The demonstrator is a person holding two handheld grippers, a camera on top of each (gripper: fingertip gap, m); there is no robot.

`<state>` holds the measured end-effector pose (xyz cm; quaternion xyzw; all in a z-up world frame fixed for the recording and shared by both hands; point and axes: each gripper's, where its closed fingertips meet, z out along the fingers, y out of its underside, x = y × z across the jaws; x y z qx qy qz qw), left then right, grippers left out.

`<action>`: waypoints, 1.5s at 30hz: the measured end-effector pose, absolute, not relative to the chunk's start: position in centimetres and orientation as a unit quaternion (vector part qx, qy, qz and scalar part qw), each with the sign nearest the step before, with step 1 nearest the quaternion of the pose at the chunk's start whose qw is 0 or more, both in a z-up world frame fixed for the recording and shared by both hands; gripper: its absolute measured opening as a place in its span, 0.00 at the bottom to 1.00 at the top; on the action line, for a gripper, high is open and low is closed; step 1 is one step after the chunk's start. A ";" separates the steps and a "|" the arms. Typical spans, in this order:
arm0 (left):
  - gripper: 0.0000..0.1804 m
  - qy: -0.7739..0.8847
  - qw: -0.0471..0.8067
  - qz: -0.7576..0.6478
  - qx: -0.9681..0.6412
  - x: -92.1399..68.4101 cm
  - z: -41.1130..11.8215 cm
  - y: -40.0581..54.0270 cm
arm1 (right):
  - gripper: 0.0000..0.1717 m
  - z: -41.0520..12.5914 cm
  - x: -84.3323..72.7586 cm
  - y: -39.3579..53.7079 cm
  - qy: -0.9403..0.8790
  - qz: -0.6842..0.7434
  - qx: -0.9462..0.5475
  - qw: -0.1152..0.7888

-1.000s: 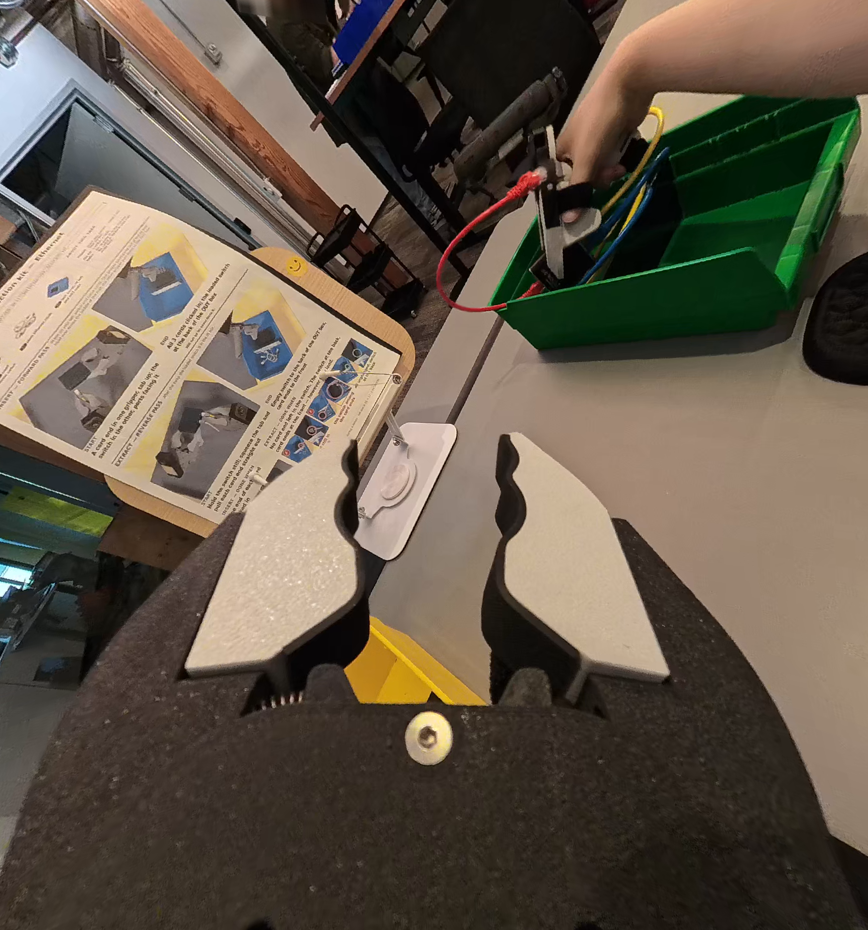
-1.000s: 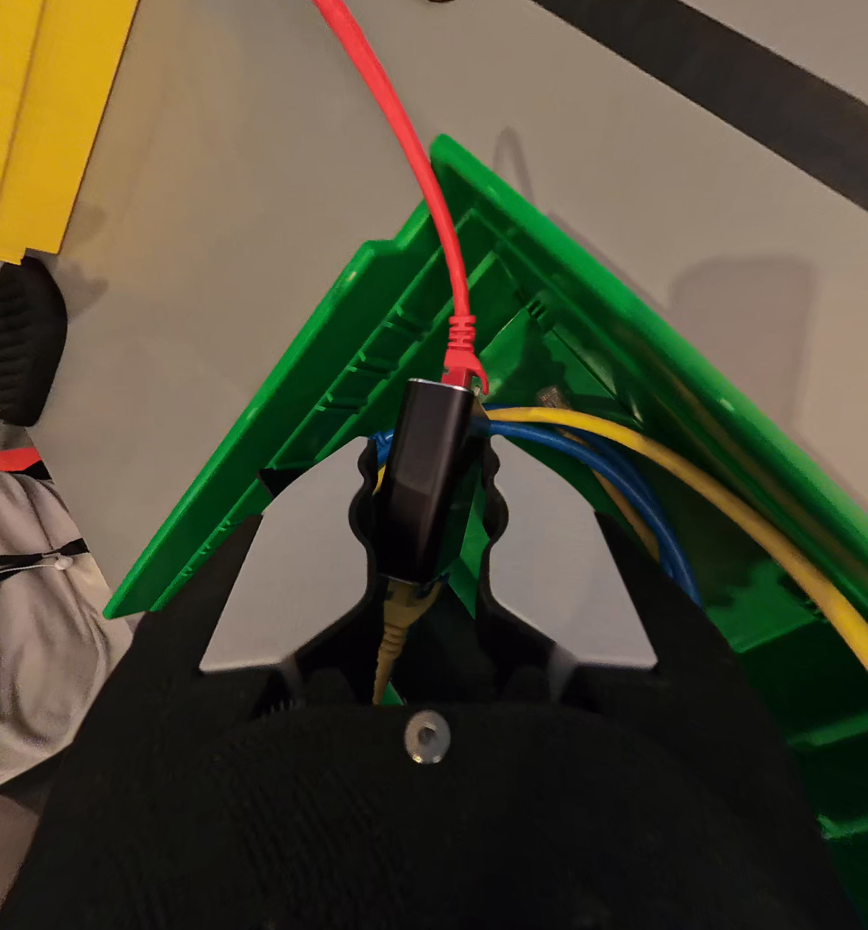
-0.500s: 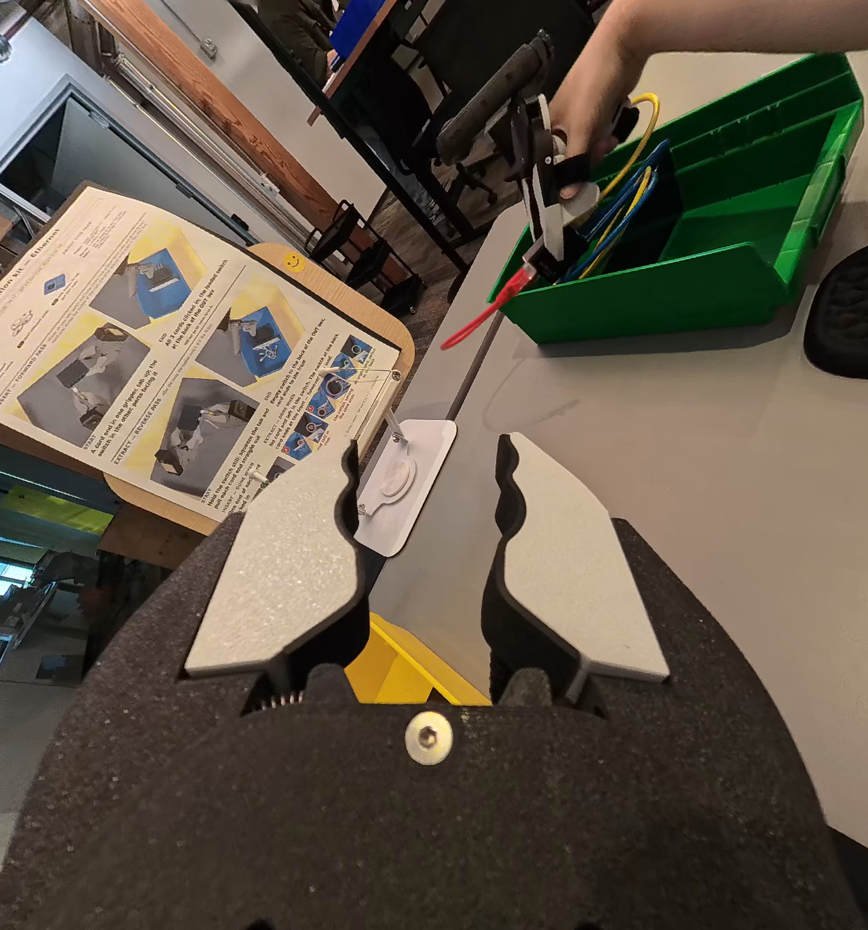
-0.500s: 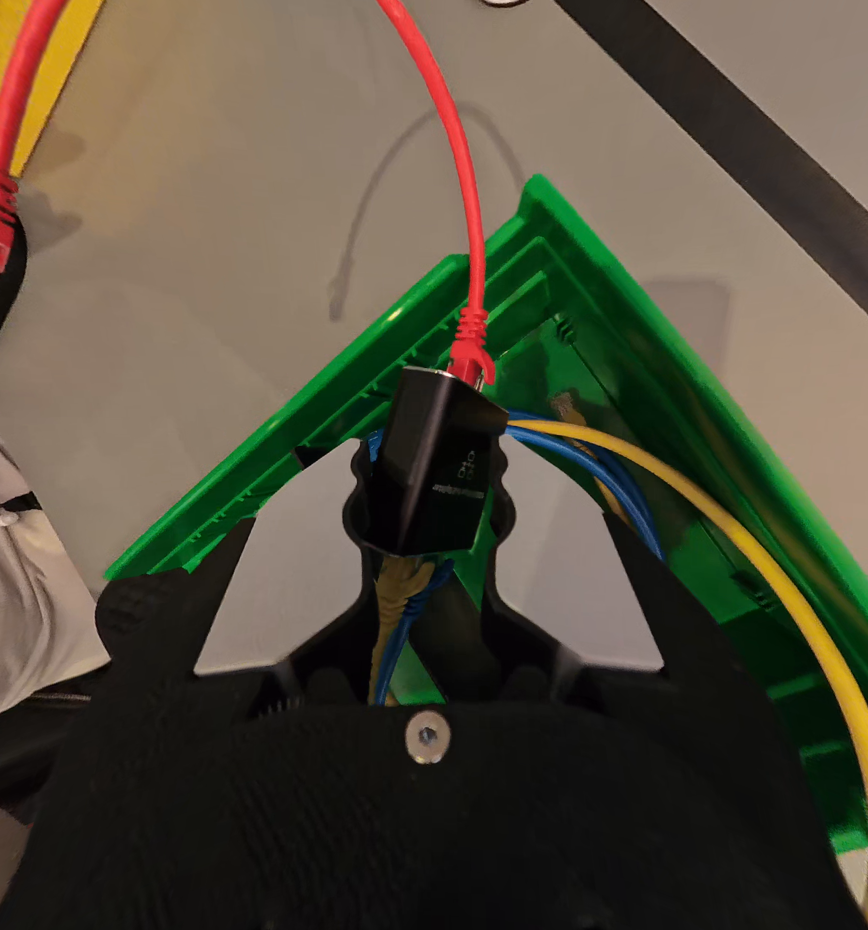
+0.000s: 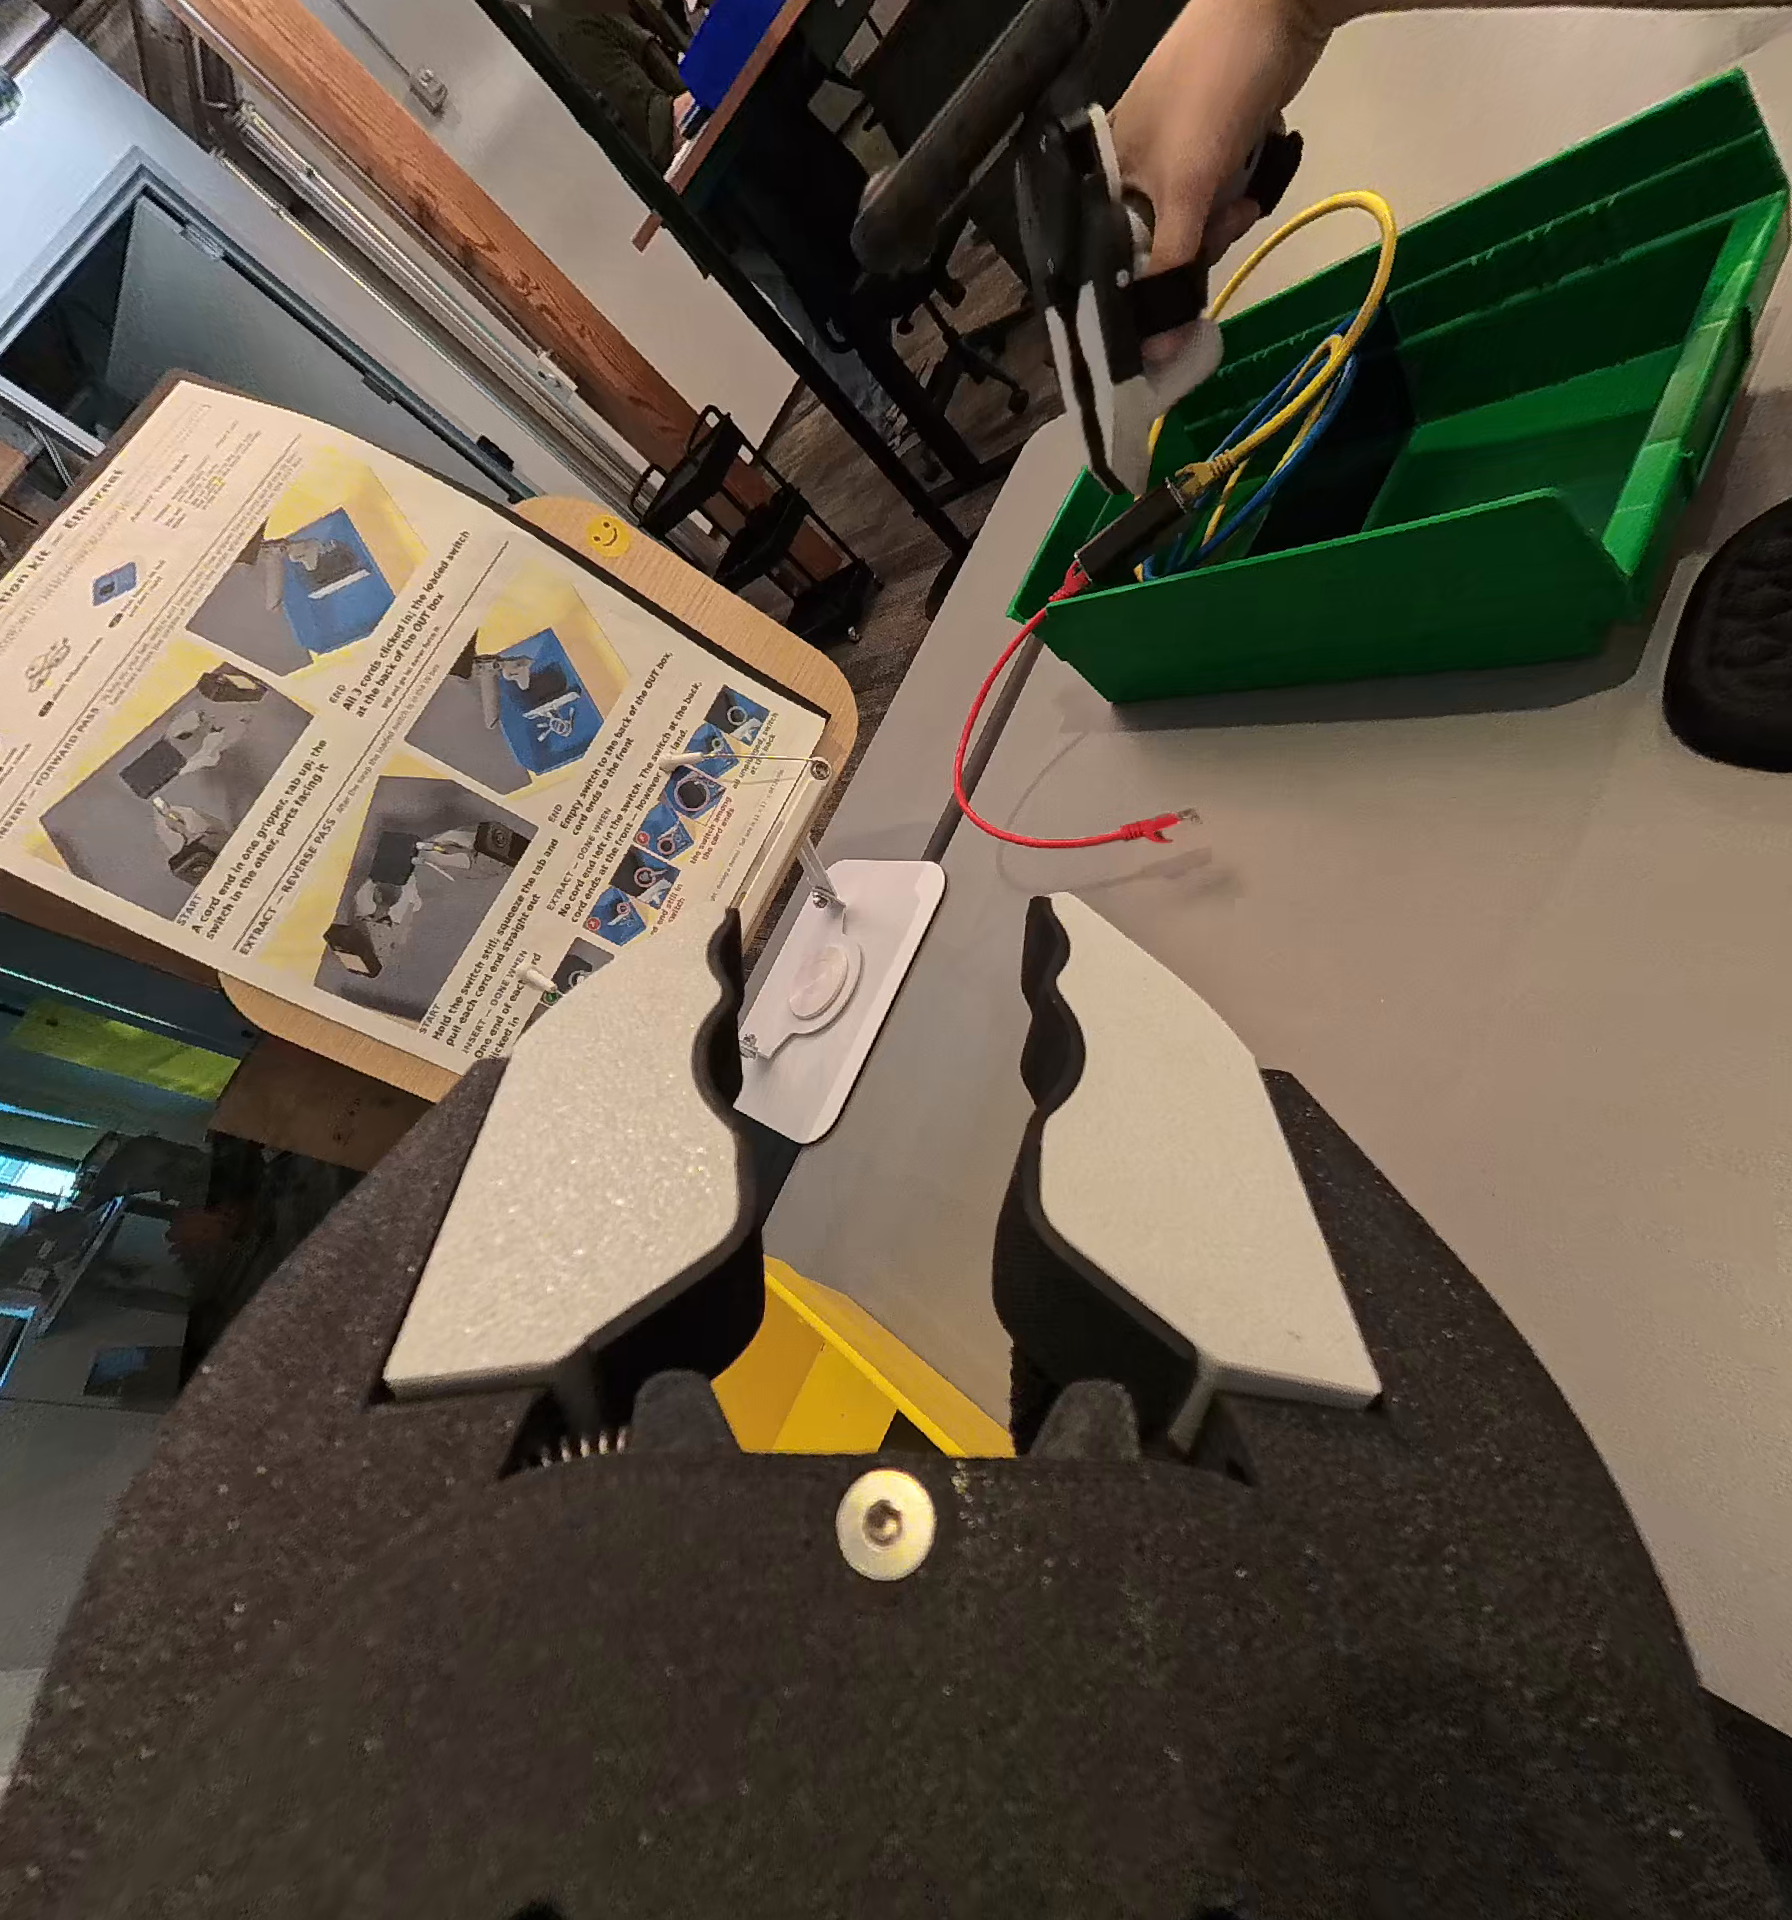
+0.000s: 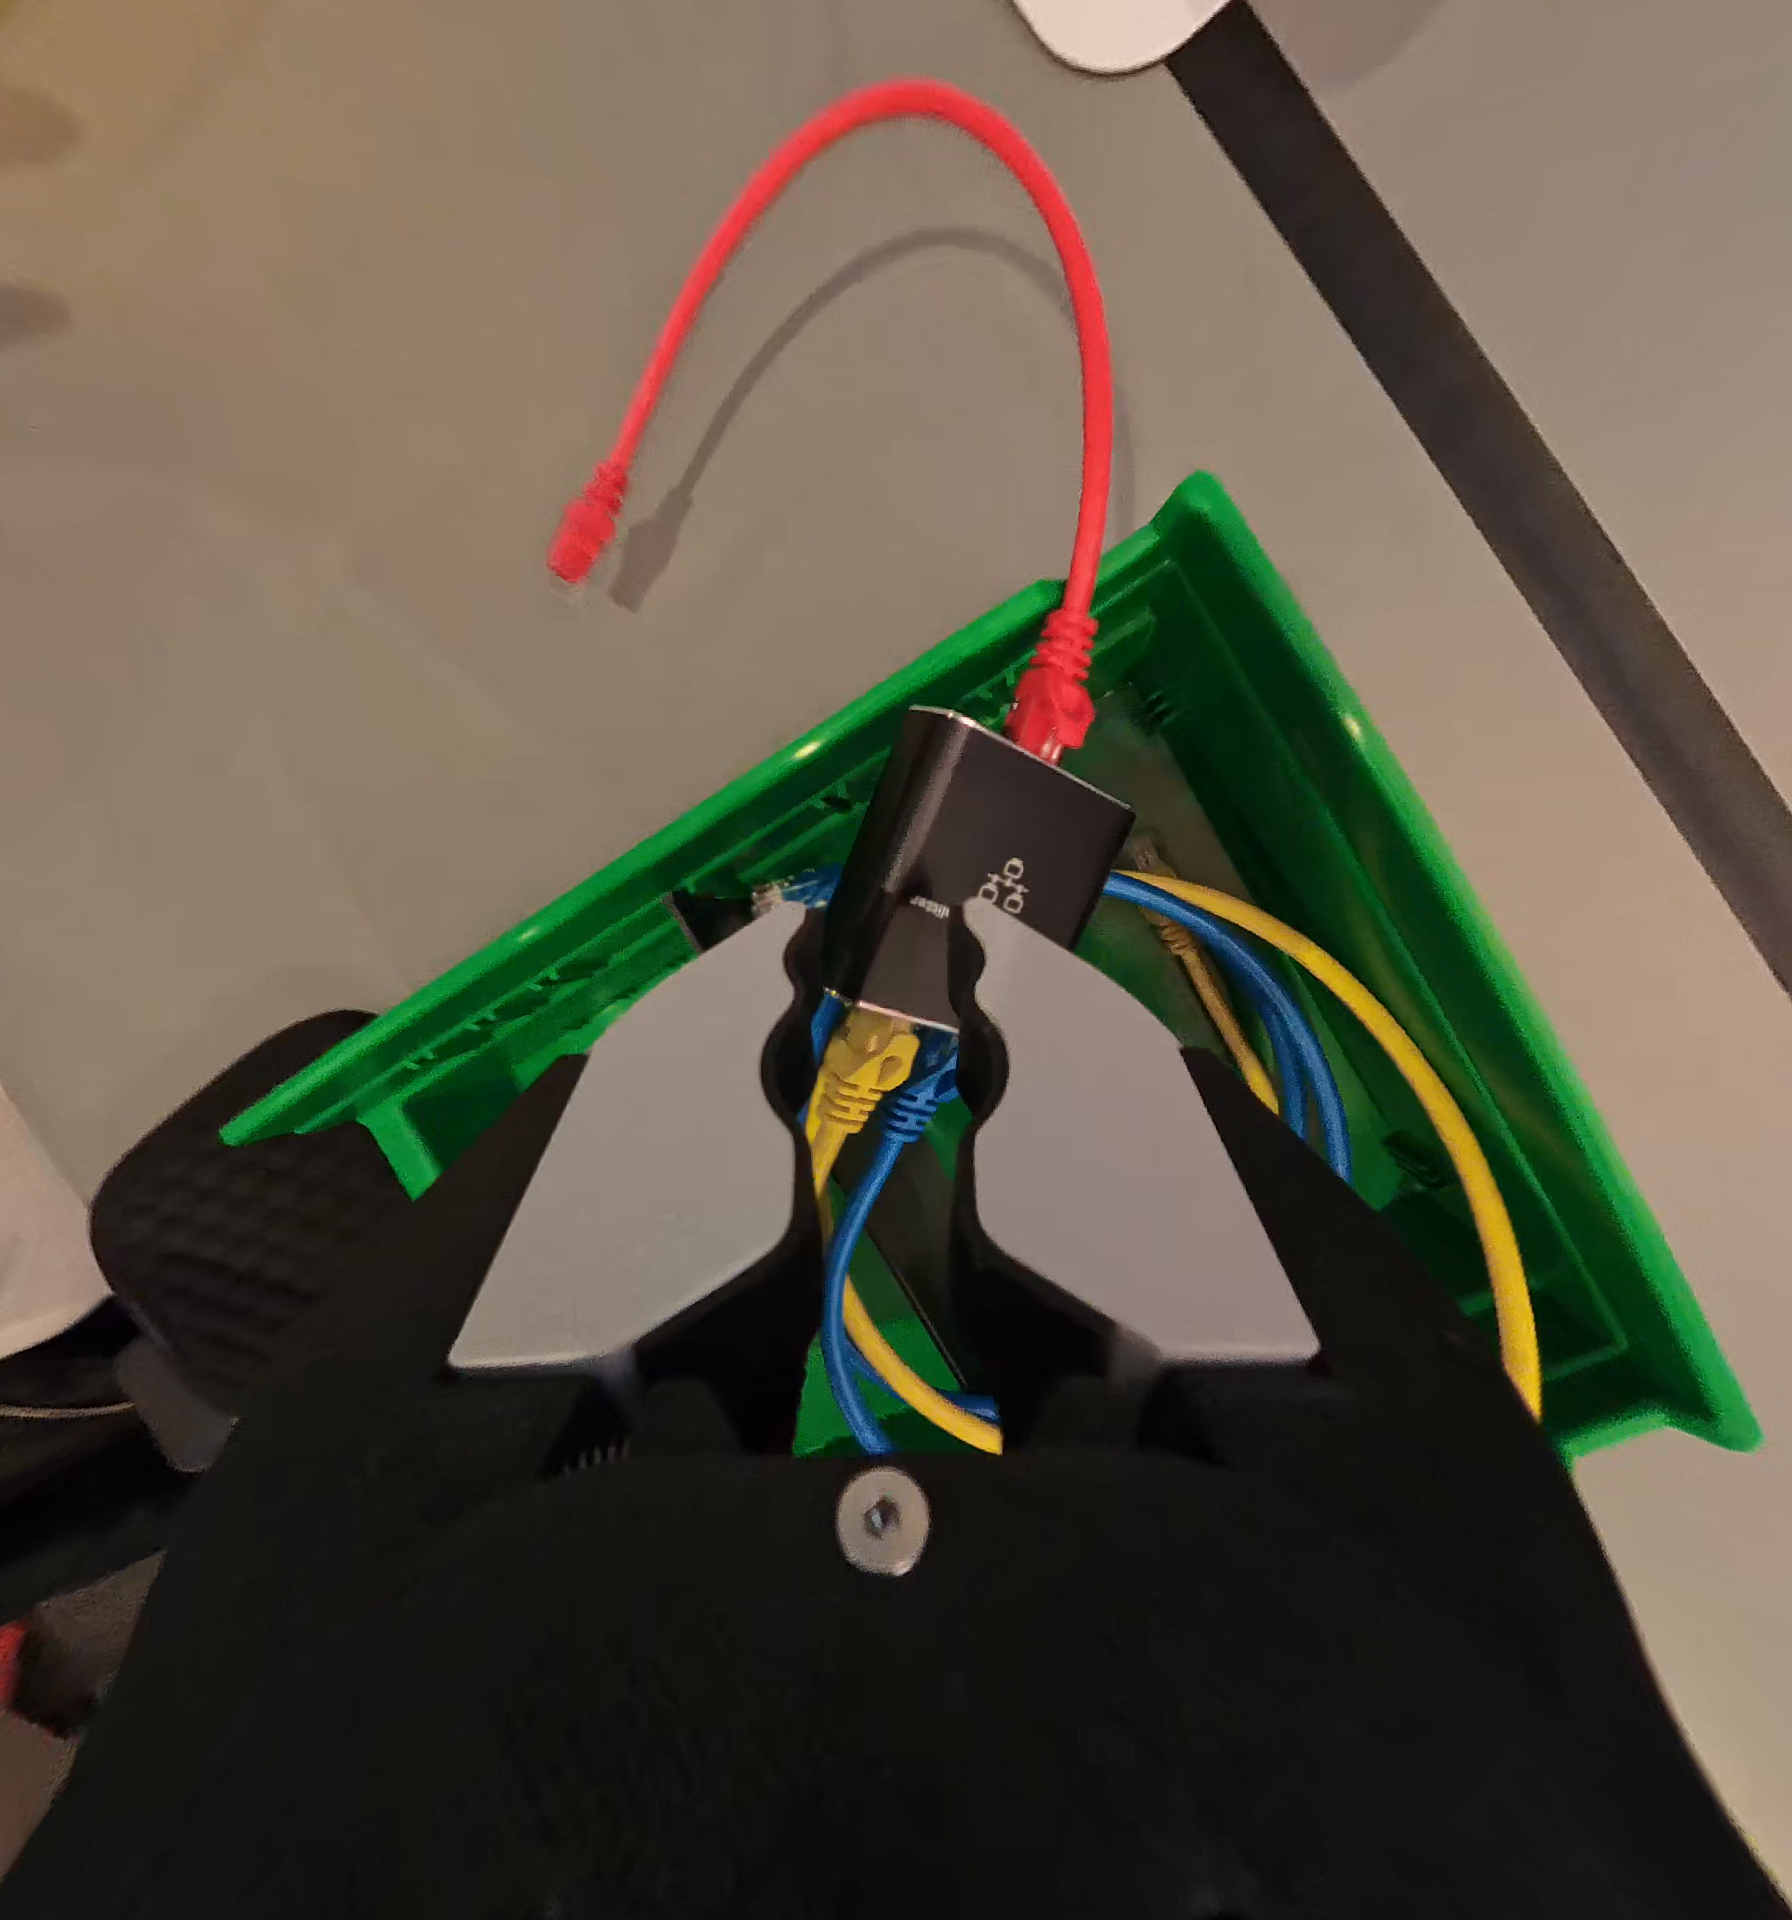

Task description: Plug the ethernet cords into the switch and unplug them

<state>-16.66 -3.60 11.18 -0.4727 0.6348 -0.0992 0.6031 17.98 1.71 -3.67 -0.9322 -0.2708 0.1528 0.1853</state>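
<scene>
My right gripper (image 6: 887,935) is shut on the near end of the black switch (image 6: 985,831), holding it over the corner of the green bin (image 6: 601,935). A red cord (image 6: 1079,343) is plugged into the switch's far end. Its free plug lies on the table. A yellow cord (image 6: 1391,1039) and a blue cord (image 6: 1297,1039) are plugged into the near end and loop into the bin. The left wrist view shows that gripper (image 5: 1110,416), the switch (image 5: 1126,535) and the bin (image 5: 1339,613) far off. My left gripper (image 5: 881,925) is open and empty above the table.
An instruction sheet on a wooden board (image 5: 352,727) stands at the left on a white base (image 5: 850,997). A yellow bin (image 5: 830,1382) lies under my left gripper. A black pad (image 5: 1775,644) lies at the right. A dark seam (image 6: 1494,416) crosses the table. The left gripper's tips are roughly 40 centimetres from the right gripper's. My right gripper is the nearer one to the dark seam (image 6: 1494,416): about 20 centimetres, against 55 centimetres.
The switch turned in my right gripper and the pads closed in on its narrower side. The red cord's free end dropped onto the table. My left gripper stayed still.
</scene>
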 end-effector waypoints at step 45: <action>0.28 0.602 0.632 -0.109 -0.475 -19.8 13.9 -4.0 | 0.04 5.1 19.9 -0.4 -0.245 0.028 -0.945 0.217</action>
